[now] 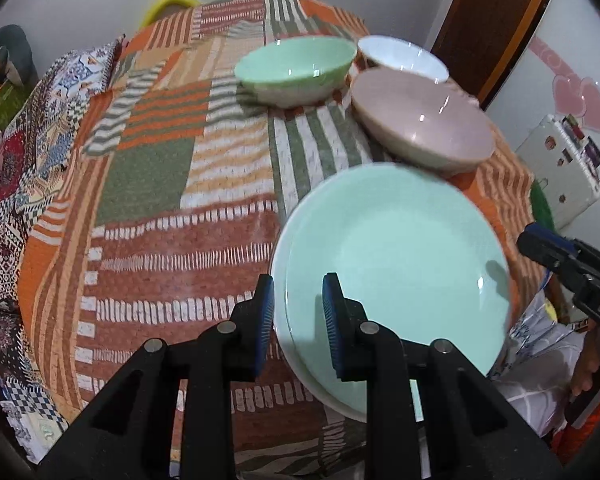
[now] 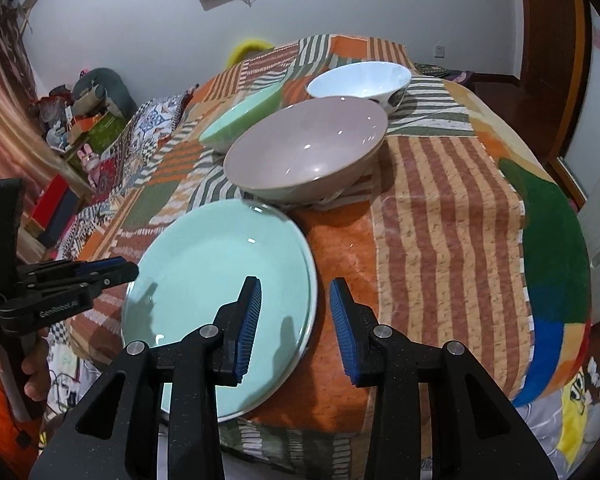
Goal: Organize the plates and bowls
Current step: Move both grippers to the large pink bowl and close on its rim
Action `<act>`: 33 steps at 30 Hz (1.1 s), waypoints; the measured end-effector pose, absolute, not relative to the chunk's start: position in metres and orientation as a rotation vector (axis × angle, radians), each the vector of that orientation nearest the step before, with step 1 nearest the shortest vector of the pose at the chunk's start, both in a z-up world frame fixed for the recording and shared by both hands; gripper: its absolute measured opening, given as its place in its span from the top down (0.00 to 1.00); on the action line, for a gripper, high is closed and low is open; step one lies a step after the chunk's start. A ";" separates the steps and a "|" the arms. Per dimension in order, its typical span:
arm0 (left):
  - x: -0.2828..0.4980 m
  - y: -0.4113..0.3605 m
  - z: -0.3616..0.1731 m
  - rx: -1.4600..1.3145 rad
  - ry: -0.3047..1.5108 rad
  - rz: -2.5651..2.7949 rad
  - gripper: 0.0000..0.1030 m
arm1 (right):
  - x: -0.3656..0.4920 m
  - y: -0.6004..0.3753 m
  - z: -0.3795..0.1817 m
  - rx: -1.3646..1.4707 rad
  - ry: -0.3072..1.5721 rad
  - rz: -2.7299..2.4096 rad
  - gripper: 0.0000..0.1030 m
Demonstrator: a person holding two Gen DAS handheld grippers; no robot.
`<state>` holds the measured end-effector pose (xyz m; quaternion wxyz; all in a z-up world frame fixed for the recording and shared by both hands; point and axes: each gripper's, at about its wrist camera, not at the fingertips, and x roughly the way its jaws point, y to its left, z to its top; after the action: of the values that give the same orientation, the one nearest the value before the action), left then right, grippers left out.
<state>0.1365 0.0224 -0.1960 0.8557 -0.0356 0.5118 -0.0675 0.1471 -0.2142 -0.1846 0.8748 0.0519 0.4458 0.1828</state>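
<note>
A mint-green plate [image 1: 400, 264] [image 2: 220, 280] sits at the near edge of the patchwork-covered table, a white rim showing under its left side. My left gripper [image 1: 298, 280] [image 2: 134, 270] is shut on that left rim, one pad inside the plate and one outside. My right gripper [image 2: 294, 284] [image 1: 526, 238] straddles the right rim with its jaws apart; orange cloth shows between the rim and the outer pad. Behind the plate stand a pink bowl [image 1: 424, 124] [image 2: 308, 148], a green bowl [image 1: 296, 68] [image 2: 244, 116] and a white bowl [image 1: 404, 58] [image 2: 360, 76], close together.
The patchwork cloth [image 1: 160, 200] covers the whole table, bare to the left of the bowls and to the right of the plate [image 2: 440, 220]. A white case [image 1: 560, 168] stands beyond the right edge. Boxes and soft toys [image 2: 80, 120] crowd the floor at left. A hand [image 2: 36, 376] holds the left gripper.
</note>
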 end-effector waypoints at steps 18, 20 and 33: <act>0.201 -0.001 -0.135 -0.105 0.895 -0.186 0.55 | 0.187 -0.243 -0.146 0.195 0.801 0.327 0.40; 0.213 -0.006 -0.138 -0.103 0.905 -0.199 0.54 | 0.194 -0.245 -0.146 0.196 0.798 0.327 0.39; 0.281 -0.026 -0.182 -0.117 1.002 -0.236 0.54 | 0.245 -0.254 -0.170 0.223 0.846 0.283 0.27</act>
<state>0.2810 -0.0264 -0.1821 0.8689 -0.0558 0.4787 -0.1128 0.2453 -0.2535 -0.1704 0.8962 0.1076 0.4081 0.1366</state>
